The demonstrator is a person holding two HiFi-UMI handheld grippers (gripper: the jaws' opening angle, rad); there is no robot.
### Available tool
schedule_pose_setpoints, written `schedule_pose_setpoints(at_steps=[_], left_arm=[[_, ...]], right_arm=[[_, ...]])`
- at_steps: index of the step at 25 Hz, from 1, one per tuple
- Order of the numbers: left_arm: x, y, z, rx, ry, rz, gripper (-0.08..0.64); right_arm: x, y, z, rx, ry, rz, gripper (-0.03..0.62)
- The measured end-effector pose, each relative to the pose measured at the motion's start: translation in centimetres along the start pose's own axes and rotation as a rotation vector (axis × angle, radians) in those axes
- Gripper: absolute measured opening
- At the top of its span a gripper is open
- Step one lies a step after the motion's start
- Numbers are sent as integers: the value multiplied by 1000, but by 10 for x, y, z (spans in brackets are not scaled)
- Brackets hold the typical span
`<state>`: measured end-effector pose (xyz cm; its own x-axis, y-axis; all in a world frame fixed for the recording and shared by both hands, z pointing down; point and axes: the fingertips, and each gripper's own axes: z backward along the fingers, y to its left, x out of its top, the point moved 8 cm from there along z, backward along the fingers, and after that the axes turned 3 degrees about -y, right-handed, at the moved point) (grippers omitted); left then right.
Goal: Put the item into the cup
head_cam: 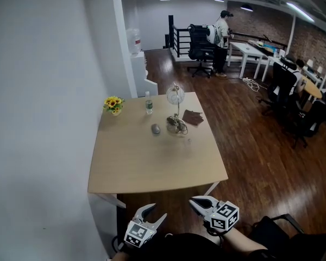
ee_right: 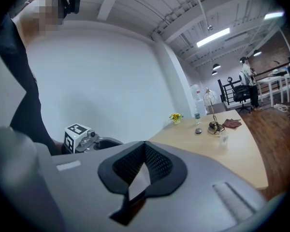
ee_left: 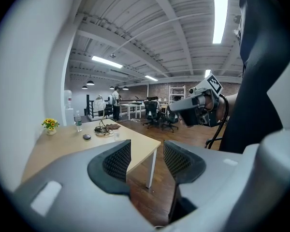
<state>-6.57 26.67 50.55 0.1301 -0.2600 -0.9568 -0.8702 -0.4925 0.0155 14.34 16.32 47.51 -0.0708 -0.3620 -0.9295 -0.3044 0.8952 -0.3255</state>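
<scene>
Well, my left gripper (ee_left: 146, 151) is open and empty, and my right gripper (ee_right: 145, 145) is closed on nothing. Both hang off the table (head_cam: 152, 167)'s near edge. The small gray item (head_cam: 156, 128) lies at its far end, so I should reach slowly.

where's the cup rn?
Right gripper view, right half of the picture: the clear cup stands on the table, just nearer than the lamp's base and its coiled cable.

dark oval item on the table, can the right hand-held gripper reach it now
Probably not: the dark oval item lies far across the tan table, and the right hand-held gripper sits off its near edge. Nothing blocks the path.
</scene>
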Motion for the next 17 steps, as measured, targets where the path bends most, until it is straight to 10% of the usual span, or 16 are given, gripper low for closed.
schedule_pose_setpoints(at_steps=[17], left_arm=[[5,-7,-8,22,-1,-5,207]], right_arm=[[2,-6,7,31,22,9,8]])
